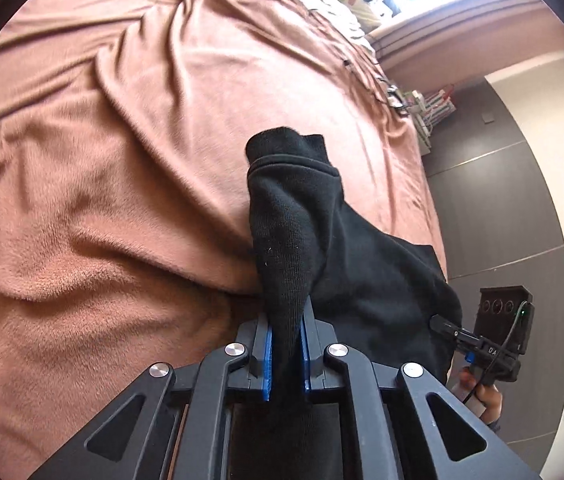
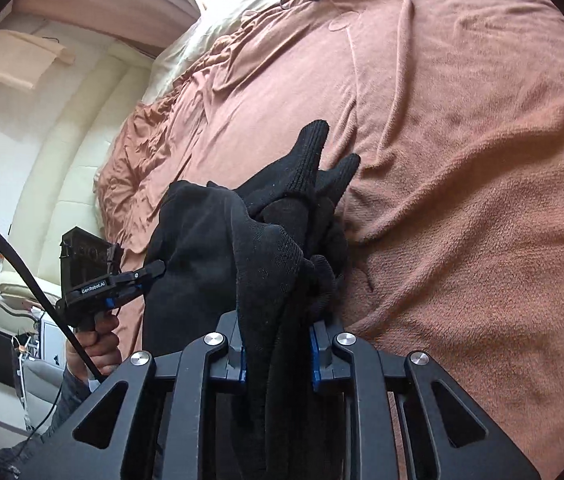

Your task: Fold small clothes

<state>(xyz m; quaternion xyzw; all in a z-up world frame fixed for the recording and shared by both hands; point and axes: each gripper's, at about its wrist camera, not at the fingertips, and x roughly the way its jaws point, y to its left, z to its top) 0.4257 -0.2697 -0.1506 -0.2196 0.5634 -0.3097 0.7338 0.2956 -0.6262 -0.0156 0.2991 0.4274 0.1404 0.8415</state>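
Your left hand-held gripper (image 1: 285, 344) is clamped narrow on a black knit garment (image 1: 305, 220), the cloth pinched between its blue pads (image 1: 268, 364) and rising toward twelve o'clock in the left wrist view. The garment hangs above the pinkish-brown blanket (image 1: 102, 160) on the bed, stretched between both tools. At four o'clock in that view you can see your right hand-held gripper (image 1: 447, 326) biting the cloth's far edge, your hand (image 1: 481, 396) below it. From the right wrist view, the right hand-held gripper (image 2: 278, 352) holds a thick bunch of the same black fabric (image 2: 274, 240), with knit tips poking up near twelve o'clock. The left hand-held gripper (image 2: 154, 270) shows at nine o'clock, closed on the cloth's edge.
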